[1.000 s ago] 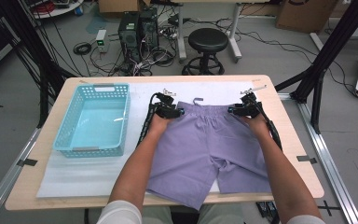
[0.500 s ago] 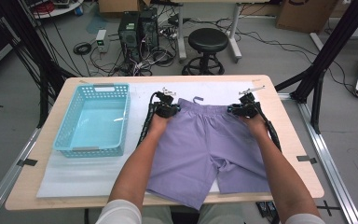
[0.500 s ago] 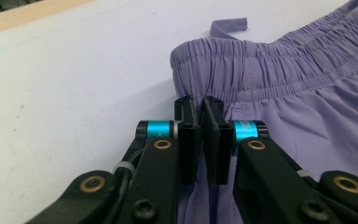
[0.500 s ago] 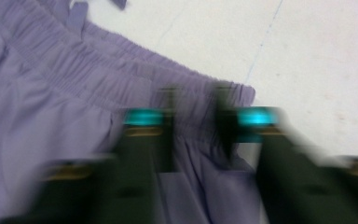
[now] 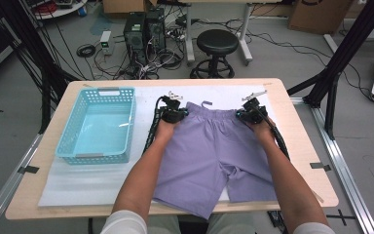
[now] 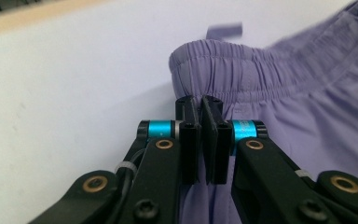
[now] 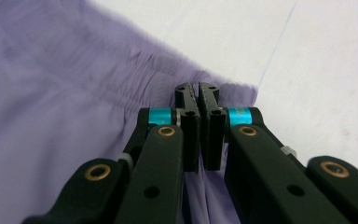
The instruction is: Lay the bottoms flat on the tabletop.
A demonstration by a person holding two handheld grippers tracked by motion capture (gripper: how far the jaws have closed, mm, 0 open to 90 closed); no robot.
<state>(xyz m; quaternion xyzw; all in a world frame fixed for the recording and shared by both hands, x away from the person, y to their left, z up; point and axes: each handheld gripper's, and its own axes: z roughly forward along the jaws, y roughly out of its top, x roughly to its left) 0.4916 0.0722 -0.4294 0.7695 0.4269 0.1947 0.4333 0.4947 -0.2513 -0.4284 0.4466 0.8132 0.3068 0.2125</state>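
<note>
Purple shorts (image 5: 214, 151) were laid flat on the white mat (image 5: 78, 180) | waistband corners were pinched by the left gripper (image 5: 175, 115) and right gripper (image 5: 248, 115), jaws just closed on fabric | blue basket (image 5: 100, 124) was set left.

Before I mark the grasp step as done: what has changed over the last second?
Both grippers have just closed on the purple shorts: the left gripper now pinches the waistband at one corner, the right gripper at the other. The hands barely shifted. The shorts stay flat on the white mat, and the blue basket sits where it was.
</note>
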